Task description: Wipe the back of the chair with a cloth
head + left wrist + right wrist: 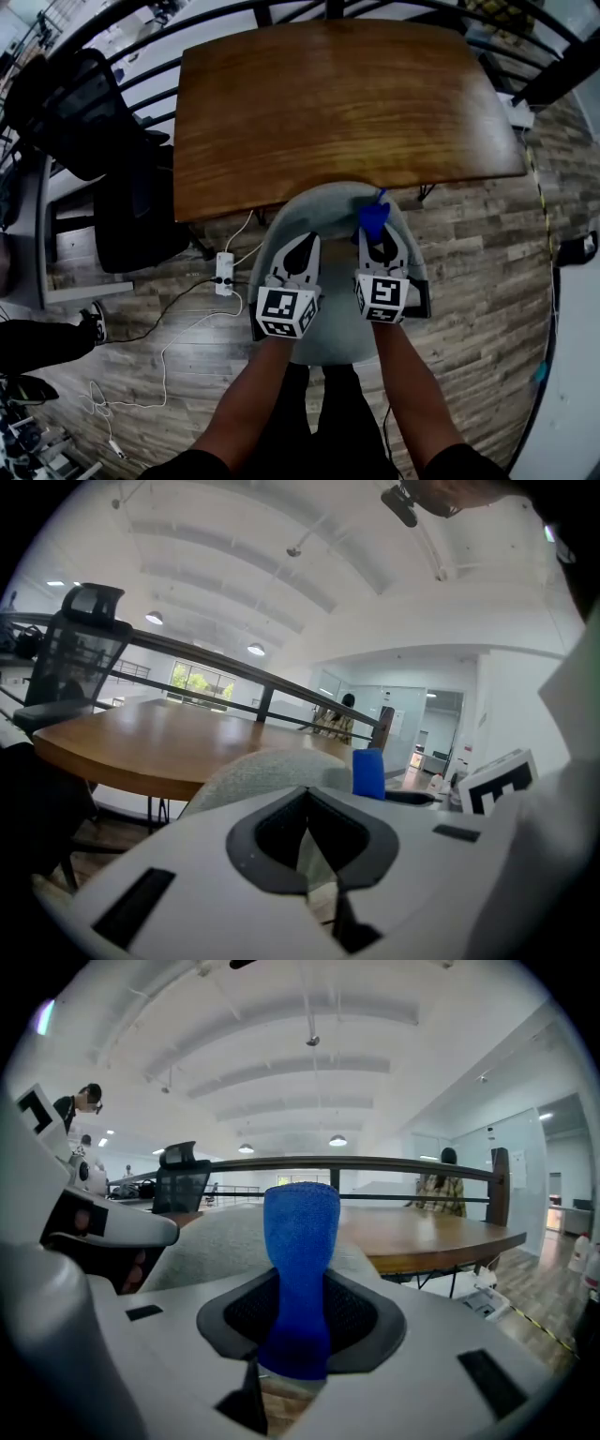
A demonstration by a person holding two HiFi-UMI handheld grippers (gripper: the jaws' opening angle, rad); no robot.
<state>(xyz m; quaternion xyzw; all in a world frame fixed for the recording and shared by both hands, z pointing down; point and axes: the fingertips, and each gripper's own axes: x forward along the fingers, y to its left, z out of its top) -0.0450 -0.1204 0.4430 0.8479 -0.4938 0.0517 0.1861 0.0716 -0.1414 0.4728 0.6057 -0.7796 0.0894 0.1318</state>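
A grey upholstered chair stands below me, its curved back point(314, 202) against the table edge. My right gripper point(381, 242) hovers over the right part of the back, shut on a blue cloth point(373, 217) that sticks up past its tips. In the right gripper view the blue cloth point(300, 1260) stands upright between the jaws of my right gripper point(298, 1335), with the chair back point(211, 1241) just beyond. My left gripper point(301, 246) is beside it over the chair, shut and empty. In the left gripper view my left gripper point(309, 841) faces the chair back point(267, 769).
A brown wooden table point(337, 103) lies straight ahead, with a black railing point(150, 70) round its far side. A black office chair point(84, 112) stands at the left. A white power strip point(224, 274) and cables lie on the wood floor. A person's shoe point(94, 323) shows at far left.
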